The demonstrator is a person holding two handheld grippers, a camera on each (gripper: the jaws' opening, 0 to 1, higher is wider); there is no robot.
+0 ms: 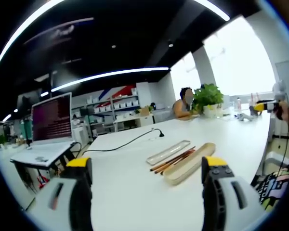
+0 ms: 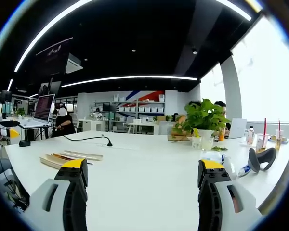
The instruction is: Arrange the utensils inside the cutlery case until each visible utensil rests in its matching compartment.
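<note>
Both tools, left tool (image 1: 147,185) and right tool (image 2: 142,185), hung released above the white surface (image 1: 130,197), nothing gripped, the cutlery case (image 1: 189,162) beside its lid (image 1: 168,152) with chopsticks (image 1: 171,161) spilling out, so approach came first, then gripping a chopstick.

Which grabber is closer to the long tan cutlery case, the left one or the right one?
Left, I think. The left gripper sits just short of the cutlery case, which looks large between its jaws. The right gripper sees the case small, off beyond its left jaw.
</note>
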